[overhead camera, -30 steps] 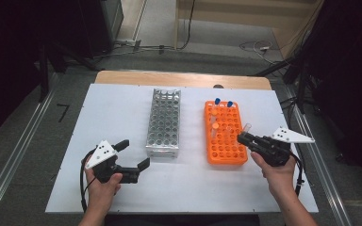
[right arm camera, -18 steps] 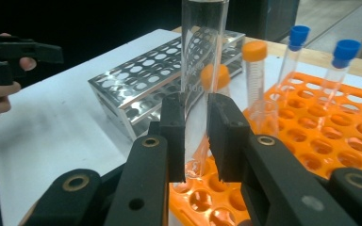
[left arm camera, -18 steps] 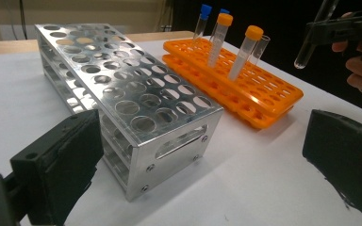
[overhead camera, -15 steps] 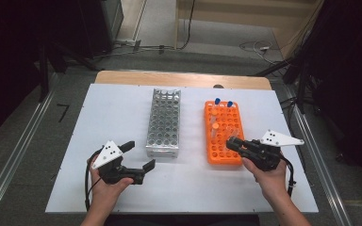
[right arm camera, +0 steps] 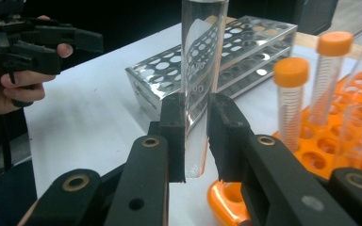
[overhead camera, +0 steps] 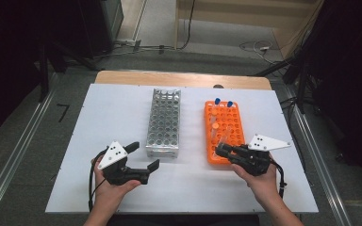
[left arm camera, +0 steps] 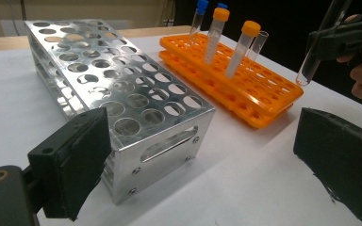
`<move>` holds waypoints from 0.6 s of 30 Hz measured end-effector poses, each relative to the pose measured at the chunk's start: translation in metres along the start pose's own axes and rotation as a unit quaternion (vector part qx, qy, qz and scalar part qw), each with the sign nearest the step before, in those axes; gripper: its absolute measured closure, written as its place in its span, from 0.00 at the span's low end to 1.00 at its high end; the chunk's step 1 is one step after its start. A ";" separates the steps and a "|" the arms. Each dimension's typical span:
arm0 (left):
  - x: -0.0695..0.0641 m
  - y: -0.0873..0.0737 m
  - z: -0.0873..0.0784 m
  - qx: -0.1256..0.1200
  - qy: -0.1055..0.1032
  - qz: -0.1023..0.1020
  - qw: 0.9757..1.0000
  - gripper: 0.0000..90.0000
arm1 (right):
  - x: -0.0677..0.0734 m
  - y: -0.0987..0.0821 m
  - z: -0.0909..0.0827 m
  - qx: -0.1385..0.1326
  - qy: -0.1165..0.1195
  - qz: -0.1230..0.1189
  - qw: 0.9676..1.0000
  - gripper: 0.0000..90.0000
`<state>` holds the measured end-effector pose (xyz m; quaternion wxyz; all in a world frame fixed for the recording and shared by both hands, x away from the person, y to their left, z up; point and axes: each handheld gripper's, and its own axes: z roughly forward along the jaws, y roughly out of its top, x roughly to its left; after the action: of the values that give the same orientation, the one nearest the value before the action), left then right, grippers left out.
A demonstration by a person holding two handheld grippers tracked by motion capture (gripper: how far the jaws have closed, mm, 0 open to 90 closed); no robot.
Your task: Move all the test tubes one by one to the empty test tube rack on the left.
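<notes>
My right gripper (overhead camera: 221,149) (right arm camera: 196,136) is shut on a clear uncapped tube (right arm camera: 200,70) (left arm camera: 318,47), held upright over the near end of the orange rack (overhead camera: 226,125) (left arm camera: 245,89). That rack holds two orange-capped tubes (left arm camera: 251,28), two blue-capped tubes (overhead camera: 217,101) and a bare clear one (left arm camera: 259,44). My left gripper (overhead camera: 143,156) (left arm camera: 202,160) is open at the near left corner of the silver metal rack (overhead camera: 165,120) (left arm camera: 122,84). Its jaws have just been closing a little, with nothing gripped between them.
Both racks stand side by side on a white table top (overhead camera: 113,113), with a wooden edge (overhead camera: 179,77) at the back. Metal rails (overhead camera: 19,150) and dark floor flank the table. Cables trail from both grippers toward the near edge.
The right gripper has carried the clear tube leftward and nearer, from beside the orange rack's right edge to over its near end. The left hand has barely shifted.
</notes>
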<state>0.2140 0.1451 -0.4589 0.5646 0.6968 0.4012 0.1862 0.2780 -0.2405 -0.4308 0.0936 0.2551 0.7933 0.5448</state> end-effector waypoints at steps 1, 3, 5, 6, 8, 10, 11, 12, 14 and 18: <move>-0.001 0.000 0.001 0.001 -0.001 -0.001 1.000 0.06 | 0.001 0.000 0.002 0.001 0.003 -0.002 1.000 0.82; -0.003 0.001 0.002 0.002 -0.002 -0.002 1.000 0.07 | 0.004 0.000 0.005 0.005 0.008 -0.003 1.000 0.83; -0.005 0.002 0.003 -0.001 0.001 -0.003 1.000 0.12 | 0.007 -0.001 0.008 0.007 0.011 -0.005 1.000 0.83; -0.007 0.003 0.004 -0.002 0.005 -0.001 1.000 0.12 | 0.007 -0.001 0.008 0.007 0.011 -0.005 1.000 0.83; -0.010 0.005 0.005 -0.001 0.013 -0.003 1.000 0.20 | 0.011 -0.002 0.013 0.012 0.019 -0.006 1.000 0.83; -0.015 0.007 0.007 0.001 0.008 0.001 1.000 0.23 | 0.013 -0.003 0.017 0.016 0.024 -0.010 1.000 0.82; -0.016 0.007 0.008 0.003 0.003 0.000 1.000 0.23 | 0.014 -0.004 0.018 0.017 0.025 -0.010 0.999 0.82; -0.016 0.007 0.008 0.003 0.003 0.000 1.000 0.24 | 0.014 -0.004 0.018 0.017 0.025 -0.010 0.999 0.82; -0.019 0.008 0.011 0.009 -0.004 0.004 1.000 0.26 | 0.017 -0.006 0.023 0.023 0.031 -0.012 0.999 0.83; -0.023 0.010 0.016 0.015 -0.019 0.005 1.000 0.30 | 0.020 -0.007 0.027 0.028 0.037 -0.015 0.999 0.83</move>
<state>0.2141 0.1167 -0.4499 0.5609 0.7102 0.3901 0.1699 0.2705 -0.2104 -0.4452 0.0652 0.2253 0.8149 0.5300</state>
